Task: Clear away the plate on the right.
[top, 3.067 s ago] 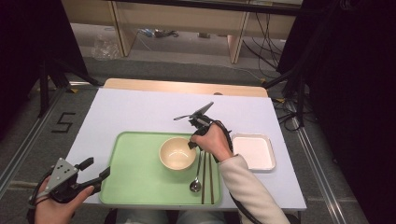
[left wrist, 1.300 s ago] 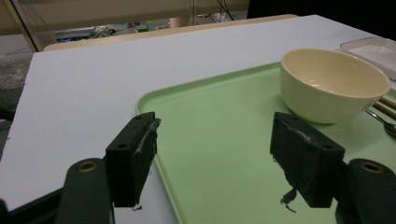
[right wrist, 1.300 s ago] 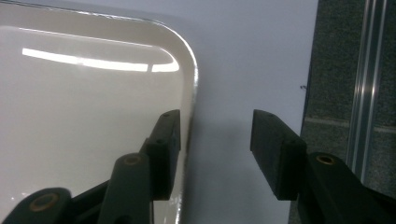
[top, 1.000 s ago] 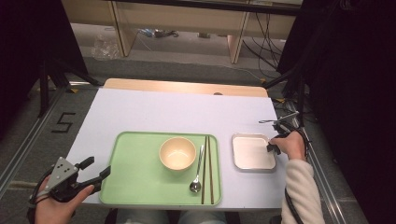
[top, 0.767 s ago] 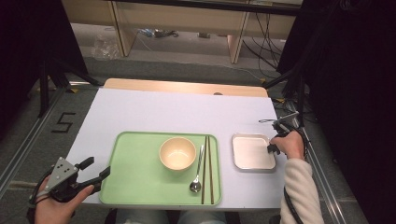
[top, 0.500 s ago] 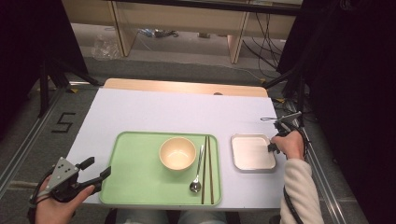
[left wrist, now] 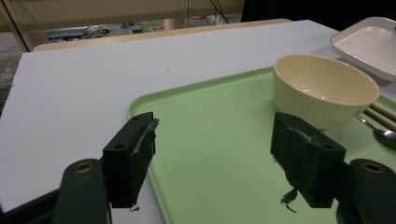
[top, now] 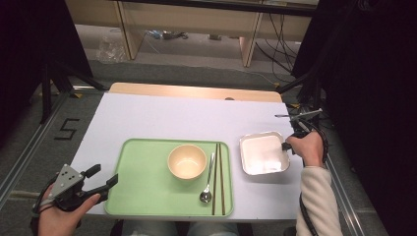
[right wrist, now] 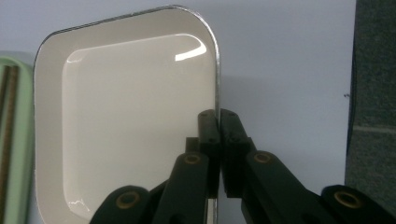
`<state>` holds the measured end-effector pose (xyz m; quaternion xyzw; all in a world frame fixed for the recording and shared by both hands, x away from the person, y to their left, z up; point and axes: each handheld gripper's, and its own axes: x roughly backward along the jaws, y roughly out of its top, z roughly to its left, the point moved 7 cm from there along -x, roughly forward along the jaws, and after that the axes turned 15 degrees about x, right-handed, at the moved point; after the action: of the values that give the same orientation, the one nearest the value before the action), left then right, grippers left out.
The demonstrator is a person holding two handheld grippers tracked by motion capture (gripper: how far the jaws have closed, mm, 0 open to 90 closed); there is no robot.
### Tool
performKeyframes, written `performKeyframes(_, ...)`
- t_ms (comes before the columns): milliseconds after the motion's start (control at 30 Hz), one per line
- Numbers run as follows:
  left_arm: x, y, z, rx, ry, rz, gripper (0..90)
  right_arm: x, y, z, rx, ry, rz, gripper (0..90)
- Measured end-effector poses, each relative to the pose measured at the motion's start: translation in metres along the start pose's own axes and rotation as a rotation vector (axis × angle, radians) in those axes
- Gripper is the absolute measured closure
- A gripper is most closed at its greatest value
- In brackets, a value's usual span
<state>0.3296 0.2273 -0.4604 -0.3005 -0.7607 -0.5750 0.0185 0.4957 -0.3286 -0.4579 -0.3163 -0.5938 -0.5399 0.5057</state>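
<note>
The white square plate [top: 263, 153] sits on the right part of the white surface [top: 162, 118], just to the right of the green tray [top: 147, 182] and apart from it by a narrow strip. The right tool [right wrist: 218, 116] has just been closing, and in the right gripper view its jaws are pressed together on the plate's right rim, so the thin edge is pinched between the pads; in the high view the hand [top: 306, 149] sits at that same edge. That side of the plate may be slightly raised off the surface, though the angle makes this hard to confirm. The grip is the weak point: a smooth, glazed lip held at one spot could slip out, or the plate could swing down and pivot about the pinch once it is lifted, striking the surface or the tray's edge. Carrying it left too low could knock the chopsticks [top: 217, 177], the spoon [top: 207, 183] or the cream bowl [top: 187, 161] that lie on the tray. The left tool [left wrist: 219, 154] hovers with jaws spread and nothing between them at the tray's near left corner, well apart from the plate.
</note>
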Motion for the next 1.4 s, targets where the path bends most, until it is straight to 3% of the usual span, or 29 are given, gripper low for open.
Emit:
performKeyframes(100, -0.004, 0.004, -0.004, 0.024, -0.023, 0.004, 28.5, 0.012, 0.005, 0.006, 0.070, 0.034, -0.070, 89.5)
performKeyframes(133, -0.005, 0.005, -0.004, 0.029, -0.025, 0.007, 28.5, 0.012, 0.005, 0.006, 0.070, 0.034, -0.070, 89.5)
performKeyframes(167, -0.008, 0.007, -0.006, 0.044, -0.031, 0.010, 28.1, 0.014, 0.008, 0.011, 0.038, 0.040, -0.096, 89.5)
performKeyframes(200, -0.010, 0.009, -0.007, 0.053, -0.039, 0.013, 27.7, 0.017, 0.009, 0.014, 0.058, 0.050, -0.116, 89.5)
performKeyframes(233, -0.012, 0.011, -0.009, 0.055, -0.043, 0.014, 27.4, 0.017, 0.012, 0.013, 0.115, 0.055, -0.152, 89.6)
performKeyframes(300, -0.016, 0.016, -0.012, 0.053, -0.051, 0.015, 27.2, 0.021, 0.016, 0.022, 0.074, 0.068, -0.178, 89.5)
performKeyframes(333, -0.019, 0.020, -0.015, 0.051, -0.059, 0.014, 27.2, 0.021, 0.018, 0.024, 0.077, 0.087, -0.198, 89.5)
performKeyframes(367, -0.021, 0.022, -0.017, 0.049, -0.063, 0.015, 27.2, 0.022, 0.020, 0.024, 0.122, 0.097, -0.228, 89.5)
performKeyframes(433, -0.029, 0.028, -0.023, 0.051, -0.081, 0.020, 27.3, 0.025, 0.025, 0.038, 0.050, 0.117, -0.253, 89.6)
performKeyframes(500, -0.037, 0.033, -0.029, 0.043, -0.097, 0.027, 27.5, 0.025, 0.026, 0.040, 0.061, 0.120, -0.259, 89.6)
performKeyframes(533, -0.041, 0.035, -0.033, 0.046, -0.109, 0.029, 27.7, 0.025, 0.029, 0.041, 0.096, 0.116, -0.286, 89.6)
performKeyframes(567, -0.047, 0.038, -0.039, 0.041, -0.126, 0.041, 28.2, 0.028, 0.031, 0.049, 0.077, 0.118, -0.289, 89.6)
performKeyframes(667, -0.055, 0.042, -0.048, 0.041, -0.150, 0.056, 28.9, 0.030, 0.033, 0.053, 0.091, 0.114, -0.313, 89.6)
performKeyframes(700, -0.059, 0.044, -0.052, 0.048, -0.159, 0.067, 29.3, 0.031, 0.037, 0.062, 0.122, 0.129, -0.347, 89.5)
performKeyframes(733, -0.063, 0.046, -0.056, 0.055, -0.167, 0.074, 29.3, 0.031, 0.037, 0.062, 0.122, 0.129, -0.347, 89.5)
performKeyframes(767, -0.066, 0.049, -0.058, 0.058, -0.169, 0.078, 30.0, 0.031, 0.039, 0.068, 0.170, 0.151, -0.386, 89.5)
performKeyframes(800, -0.070, 0.051, -0.062, 0.054, -0.171, 0.080, 30.0, 0.031, 0.039, 0.068, 0.170, 0.151, -0.386, 89.5)
performKeyframes(833, -0.074, 0.055, -0.067, 0.046, -0.176, 0.086, 30.2, 0.030, 0.043, 0.069, 0.221, 0.137, -0.415, 89.5)
performKeyframes(867, -0.077, 0.057, -0.070, 0.045, -0.182, 0.088, 30.3, 0.029, 0.044, 0.075, 0.224, 0.138, -0.433, 89.5)
performKeyframes(900, -0.081, 0.059, -0.075, 0.047, -0.193, 0.092, 30.4, 0.030, 0.045, 0.079, 0.212, 0.155, -0.427, 89.5)
performKeyframes(933, -0.085, 0.061, -0.079, 0.046, -0.198, 0.101, 30.5, 0.030, 0.046, 0.082, 0.235, 0.157, -0.438, 89.5)
performKeyframes(967, -0.090, 0.062, -0.085, 0.049, -0.211, 0.113, 30.5, 0.031, 0.047, 0.088, 0.212, 0.177, -0.438, 89.5)
performKeyframes(1033, -0.098, 0.062, -0.095, 0.057, -0.222, 0.129, 30.6, 0.030, 0.047, 0.096, 0.209, 0.181, -0.431, 89.6)
performKeyframes(1100, -0.106, 0.062, -0.104, 0.057, -0.235, 0.144, 31.1, 0.030, 0.050, 0.104, 0.235, 0.190, -0.461, 89.5)
performKeyframes(1133, -0.109, 0.063, -0.107, 0.057, -0.243, 0.148, 31.4, 0.031, 0.049, 0.109, 0.214, 0.202, -0.446, 89.5)
performKeyframes(1400, -0.140, 0.068, -0.134, 0.065, -0.280, 0.176, 33.1, 0.030, 0.054, 0.134, 0.258, 0.222, -0.514, 89.5)
